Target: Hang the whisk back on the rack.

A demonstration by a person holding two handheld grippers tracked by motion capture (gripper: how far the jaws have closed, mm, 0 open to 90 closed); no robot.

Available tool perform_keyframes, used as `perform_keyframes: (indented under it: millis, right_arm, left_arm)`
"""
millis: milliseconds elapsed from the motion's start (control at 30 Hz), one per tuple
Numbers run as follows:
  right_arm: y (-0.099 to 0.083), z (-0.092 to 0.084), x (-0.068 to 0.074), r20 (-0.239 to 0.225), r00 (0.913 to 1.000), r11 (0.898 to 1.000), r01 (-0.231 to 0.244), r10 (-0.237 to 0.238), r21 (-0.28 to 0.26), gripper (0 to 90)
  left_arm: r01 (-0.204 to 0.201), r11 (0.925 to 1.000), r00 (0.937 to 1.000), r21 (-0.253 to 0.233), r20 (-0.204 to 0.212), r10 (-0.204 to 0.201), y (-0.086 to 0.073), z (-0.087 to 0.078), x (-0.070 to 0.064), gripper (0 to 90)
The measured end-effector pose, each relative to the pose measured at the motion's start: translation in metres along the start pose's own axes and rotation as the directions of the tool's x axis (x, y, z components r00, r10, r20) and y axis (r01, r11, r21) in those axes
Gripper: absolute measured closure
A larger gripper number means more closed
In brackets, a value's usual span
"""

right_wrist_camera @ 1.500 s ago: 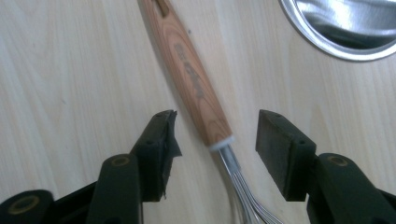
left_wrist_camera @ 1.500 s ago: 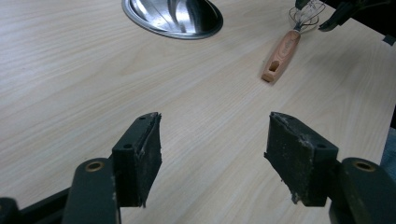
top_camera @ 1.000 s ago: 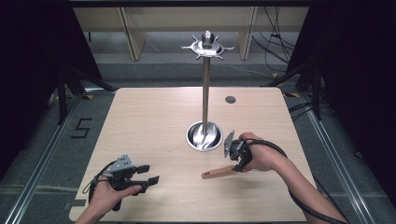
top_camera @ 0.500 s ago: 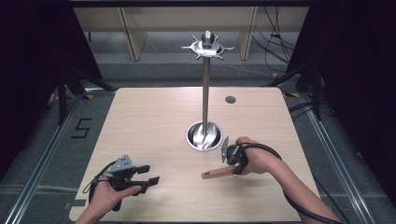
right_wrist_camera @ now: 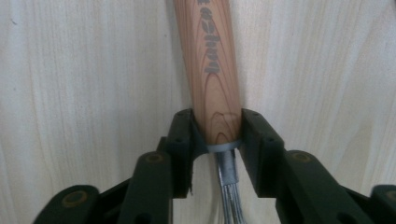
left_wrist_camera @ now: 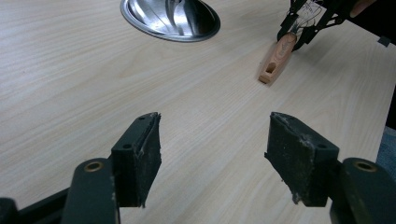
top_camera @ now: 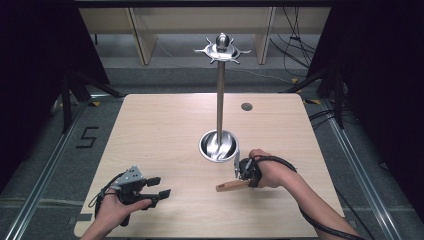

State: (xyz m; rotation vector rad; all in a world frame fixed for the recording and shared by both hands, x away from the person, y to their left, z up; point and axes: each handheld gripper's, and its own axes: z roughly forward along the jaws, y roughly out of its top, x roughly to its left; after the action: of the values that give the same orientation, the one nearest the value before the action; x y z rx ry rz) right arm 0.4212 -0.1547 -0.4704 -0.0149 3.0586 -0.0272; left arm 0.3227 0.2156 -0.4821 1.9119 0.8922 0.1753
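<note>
Pale wooden table [top_camera: 165, 130] under a fixed overhead camera, dark curtains to both sides, shelving and cables behind.

Right gripper [right_wrist_camera: 217, 133]: jaws just been closing, now pressed against both sides of a wooden handle [right_wrist_camera: 212, 70], right at the end where a metal collar and wire shaft [right_wrist_camera: 229, 186] begin. Dark lettering printed along the handle. From above, right gripper [top_camera: 246, 172] pointing down at the near right part of the table, handle [top_camera: 231, 186] lying flat and sticking out toward the near left, hand [top_camera: 267, 167] wrapped around the gripper body, black cable looping back over the wrist. Just beyond, almost touching, a shiny steel bowl-shaped base [top_camera: 219, 146] with a tall steel pole [top_camera: 220, 100] rising from it to a crown of hooks [top_camera: 222, 49]. Seen from the left gripper view too: handle [left_wrist_camera: 278, 58] lying on the wood with the right gripper clamped over its far end, base [left_wrist_camera: 170, 18] to its left.

Left gripper [left_wrist_camera: 212, 154]: jaws wide apart, nothing between the black pads [left_wrist_camera: 140, 156], bare wood beneath. From above, left gripper [top_camera: 155, 187] at the near left corner, well apart from the handle, pointing right, held in the left hand [top_camera: 117, 210], grey plate on top.

Small dark round hole [top_camera: 246, 106] in the table at the far right.
</note>
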Motion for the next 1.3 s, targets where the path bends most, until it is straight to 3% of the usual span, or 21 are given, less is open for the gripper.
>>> perform_keyframes:
  millis: [200, 333, 400, 433, 467, 567, 600, 667, 700, 733, 767, 800, 867, 900, 933, 967, 1000, 1033, 1200, 1267, 1300]
  right_arm:
    - [0.0, -0.001, 0.004, -0.006, 1.0, 1.0, -0.006, 0.006, 0.007, 69.6]
    - [-0.002, -0.006, 0.005, 0.03, 0.9994, 0.999, -0.018, 0.018, -0.033, 70.1]
    - [-0.003, -0.008, 0.003, 0.059, 0.9979, 0.996, 0.03, -0.026, -0.082, 70.2]
    - [-0.004, -0.012, 0.007, 0.053, 0.9981, 0.997, -0.026, 0.03, -0.075, 70.3]
    - [-0.005, -0.015, 0.006, 0.081, 0.9967, 0.99, 0.006, 0.005, -0.139, 70.3]
    - [-0.007, -0.02, 0.009, 0.087, 0.9953, 0.986, -0.027, 0.042, -0.162, 70.4]
    - [-0.007, -0.022, 0.007, 0.099, 0.995, 0.983, 0.006, 0.012, -0.182, 70.4]
    - [-0.01, -0.026, 0.009, 0.112, 0.9928, 0.976, -0.018, 0.043, -0.218, 70.4]
    - [-0.011, -0.03, 0.012, 0.102, 0.9906, 0.974, -0.068, 0.092, -0.217, 70.4]
    - [-0.012, -0.032, 0.014, 0.098, 0.9874, 0.967, -0.099, 0.125, -0.235, 70.5]
    - [-0.014, -0.037, 0.013, 0.129, 0.9861, 0.958, -0.065, 0.104, -0.279, 70.5]
    - [-0.016, -0.039, 0.017, 0.13, 0.9771, 0.947, -0.123, 0.168, -0.298, 70.5]
    - [-0.018, -0.042, 0.013, 0.152, 0.981, 0.933, -0.061, 0.121, -0.354, 70.5]
    - [-0.018, -0.042, 0.013, 0.152, 0.981, 0.933, -0.061, 0.121, -0.354, 70.5]
    - [-0.02, -0.045, 0.019, 0.128, 0.9679, 0.926, -0.162, 0.216, -0.34, 70.5]
    - [-0.022, -0.045, 0.015, 0.146, 0.9762, 0.918, -0.094, 0.161, -0.385, 70.5]
    - [-0.026, -0.049, 0.019, 0.16, 0.9611, 0.899, -0.141, 0.225, -0.414, 70.5]
    - [-0.026, -0.049, 0.019, 0.16, 0.9611, 0.899, -0.141, 0.225, -0.414, 70.5]
    - [-0.035, -0.056, 0.023, 0.151, 0.9317, 0.823, -0.206, 0.33, -0.529, 70.5]
    - [-0.038, -0.057, 0.024, 0.153, 0.9208, 0.8, -0.219, 0.359, -0.558, 70.5]
    - [-0.04, -0.057, 0.028, 0.141, 0.9019, 0.775, -0.261, 0.409, -0.576, 70.5]
  left_arm:
    - [0.001, 1.0, 1.0, -0.007, -0.001, -0.001, 0.0, 0.0, 0.0, 34.2]
    - [-0.002, 1.0, 1.0, -0.004, -0.004, 0.002, 0.0, -0.001, 0.0, 34.2]
    - [-0.002, 1.0, 1.0, -0.005, -0.004, 0.002, 0.0, -0.001, 0.0, 34.2]
    - [-0.006, 1.0, 1.0, -0.002, 0.0, 0.006, 0.0, -0.001, 0.0, 34.2]
    - [-0.005, 0.9999, 1.0, -0.009, -0.001, 0.005, 0.0, -0.001, 0.0, 34.2]
    - [-0.005, 1.0, 1.0, -0.008, -0.002, 0.005, 0.0, -0.001, 0.0, 34.2]
    - [-0.004, 1.0, 1.0, -0.008, -0.002, 0.004, 0.0, -0.001, 0.0, 34.2]
    - [-0.005, 0.9999, 1.0, -0.009, -0.005, 0.005, 0.0, -0.001, 0.0, 34.2]
    - [-0.006, 1.0, 1.0, -0.005, 0.0, 0.006, 0.0, -0.001, 0.0, 34.2]
    - [-0.005, 1.0, 1.0, -0.006, 0.0, 0.005, 0.0, -0.001, 0.0, 34.2]
    - [-0.005, 1.0, 1.0, -0.008, -0.004, 0.005, 0.0, -0.001, 0.0, 34.2]
    - [-0.005, 1.0, 1.0, -0.008, -0.004, 0.005, 0.0, -0.001, 0.0, 34.2]
    - [-0.009, 1.0, 0.9999, -0.005, -0.008, 0.008, 0.0, -0.001, 0.0, 34.2]
    - [-0.008, 1.0, 1.0, -0.003, -0.006, 0.008, 0.0, -0.001, 0.0, 34.2]
    - [-0.006, 0.9999, 1.0, -0.009, -0.005, 0.006, 0.0, -0.001, 0.0, 34.2]
    - [-0.005, 1.0, 1.0, -0.007, -0.004, 0.005, 0.0, -0.001, 0.0, 34.2]
    - [-0.009, 1.0, 1.0, -0.004, -0.005, 0.009, 0.0, -0.001, 0.0, 34.2]
    - [-0.008, 1.0, 0.9999, -0.004, -0.008, 0.008, 0.0, -0.001, 0.0, 34.2]
    - [-0.008, 1.0, 1.0, -0.002, -0.003, 0.008, 0.0, -0.001, 0.001, 34.2]
    - [-0.006, 1.0, 1.0, -0.001, -0.004, 0.006, 0.0, -0.001, 0.0, 34.2]
    - [-0.005, 1.0, 1.0, -0.002, -0.004, 0.005, 0.0, -0.001, 0.0, 34.2]
